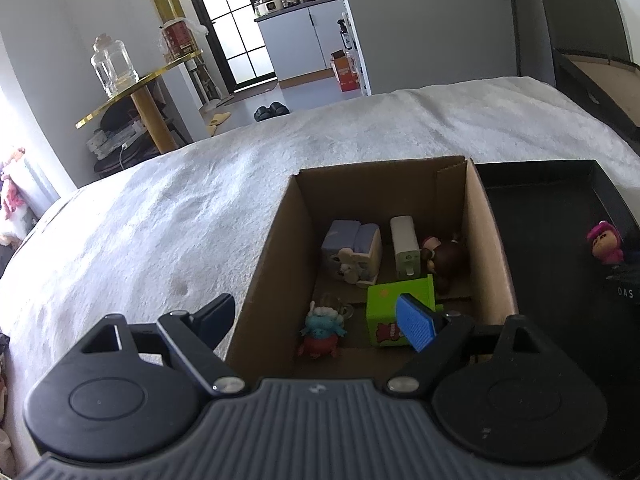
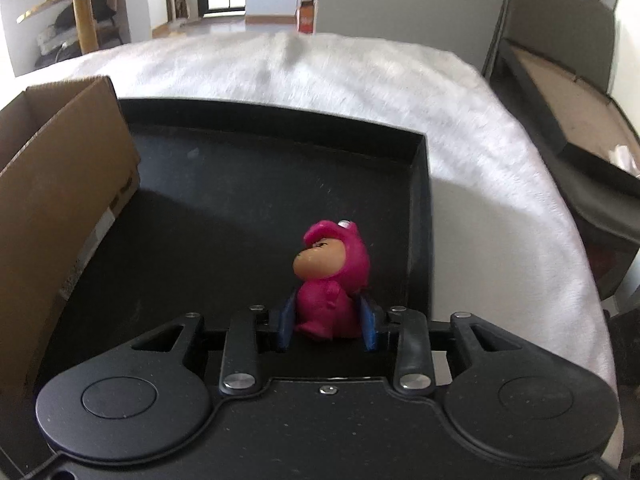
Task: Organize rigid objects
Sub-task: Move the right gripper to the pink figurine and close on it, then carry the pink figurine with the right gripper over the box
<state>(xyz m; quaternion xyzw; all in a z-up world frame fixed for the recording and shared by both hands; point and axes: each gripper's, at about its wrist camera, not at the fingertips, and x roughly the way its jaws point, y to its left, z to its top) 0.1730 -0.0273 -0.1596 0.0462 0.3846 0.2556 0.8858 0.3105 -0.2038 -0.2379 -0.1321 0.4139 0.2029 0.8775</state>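
My left gripper is open and empty, its fingers straddling the near left wall of a cardboard box. Inside lie a green box, a blue-and-red figure, a lilac-and-cream toy, a white block and a brown figure. My right gripper is shut on a pink hooded figure, held upright over the black tray. The figure also shows in the left wrist view.
The box and the black tray sit side by side on a white fluffy blanket. A gold round table with a glass jar stands beyond the bed. A dark open case lies to the right.
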